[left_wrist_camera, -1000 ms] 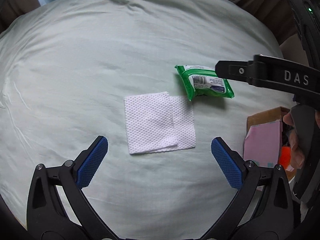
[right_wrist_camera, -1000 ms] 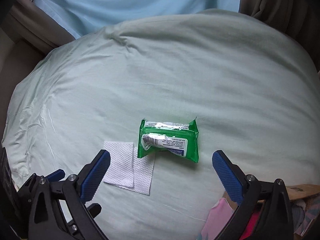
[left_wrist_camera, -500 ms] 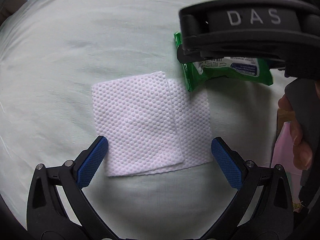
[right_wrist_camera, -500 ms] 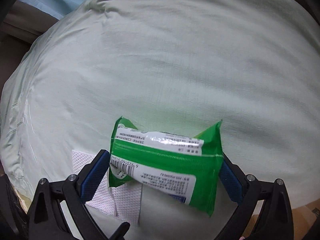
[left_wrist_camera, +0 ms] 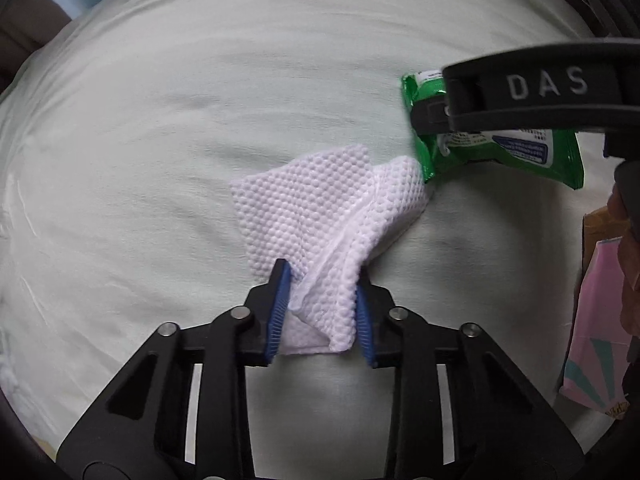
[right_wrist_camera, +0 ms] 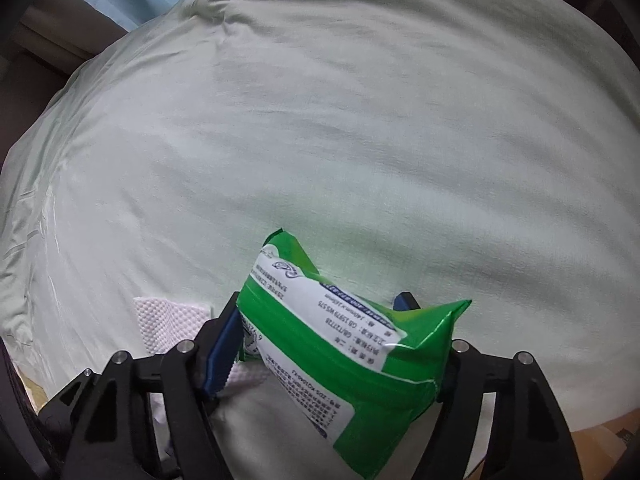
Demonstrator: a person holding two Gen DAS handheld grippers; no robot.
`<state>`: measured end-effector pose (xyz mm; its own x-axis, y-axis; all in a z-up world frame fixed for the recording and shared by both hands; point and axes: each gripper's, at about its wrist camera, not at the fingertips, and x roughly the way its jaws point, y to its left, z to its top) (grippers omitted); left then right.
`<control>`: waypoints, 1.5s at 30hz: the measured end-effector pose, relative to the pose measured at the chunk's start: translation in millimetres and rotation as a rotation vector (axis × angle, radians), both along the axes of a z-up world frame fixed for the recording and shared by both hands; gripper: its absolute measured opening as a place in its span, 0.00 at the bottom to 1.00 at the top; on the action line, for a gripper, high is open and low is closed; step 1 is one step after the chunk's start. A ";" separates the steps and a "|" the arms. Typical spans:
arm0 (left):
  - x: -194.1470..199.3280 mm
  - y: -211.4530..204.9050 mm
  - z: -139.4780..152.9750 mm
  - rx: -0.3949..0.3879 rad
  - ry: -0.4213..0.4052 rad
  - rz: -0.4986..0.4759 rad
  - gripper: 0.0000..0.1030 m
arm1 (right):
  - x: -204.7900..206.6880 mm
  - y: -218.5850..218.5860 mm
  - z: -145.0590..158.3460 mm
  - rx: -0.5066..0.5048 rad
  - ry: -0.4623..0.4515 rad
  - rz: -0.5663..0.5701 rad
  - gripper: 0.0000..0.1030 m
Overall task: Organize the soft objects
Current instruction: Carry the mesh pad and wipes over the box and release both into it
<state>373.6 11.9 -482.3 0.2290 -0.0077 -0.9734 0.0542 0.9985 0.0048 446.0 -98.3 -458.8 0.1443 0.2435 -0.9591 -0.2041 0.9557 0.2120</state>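
White dimpled tissue: near end bunched and pinched between the blue pads of your left gripper. The far part fans out flat on the pale green bedsheet, away from the jaws. Its far right corner touches, or sits just under, the near left corner of the green wipes pack. Taking that pack as landmark, the tissue lies to its left and toward you.

Left jaws are closing, nearly together, with the tissue gathered between the pads. The grip looks real: the sheet is crumpled into a ridge running from the pads out toward the pack.

Green wipes pack, right wrist view: it sits between the pads of your right gripper, tilted, long axis running diagonally across the jaw line, one end cocked up away from you. Right jaws are closing. The left pad presses on the pack's left edge; the right pad is mostly hidden behind the wrapper, but the tilt and buckled film suggest contact on both sides.

Relation to mind: tissue corner and pack corner meet. My read is that lifting either one will drag the other, so raise them apart, tissue to the left of the pack, pack to the right.

A brown box with pink contents sits to the right of the pack, at the sheet's edge; it may be the bin.
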 end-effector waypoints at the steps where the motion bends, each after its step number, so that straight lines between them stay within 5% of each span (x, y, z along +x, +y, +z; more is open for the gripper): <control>1: 0.2 3.0 1.5 -0.009 -0.001 0.003 0.17 | -1.6 -0.4 1.4 0.005 -0.003 -0.007 0.63; 13: -11.9 23.8 50.0 -0.044 -0.054 0.020 0.11 | -25.0 -9.6 44.4 0.051 -0.061 -0.063 0.55; 35: -82.5 41.8 287.3 -0.136 -0.303 -0.063 0.11 | -156.1 -23.3 259.5 0.138 -0.285 -0.236 0.54; 45: -128.4 -25.0 359.0 -0.154 -0.403 -0.166 0.11 | -222.6 -86.3 328.8 0.153 -0.390 -0.328 0.54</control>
<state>245.3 -13.1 -123.4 0.5727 -0.2140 -0.7914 0.2379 0.9672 -0.0894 223.4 -184.6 -130.0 0.5754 0.2582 -0.7760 0.0092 0.9468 0.3218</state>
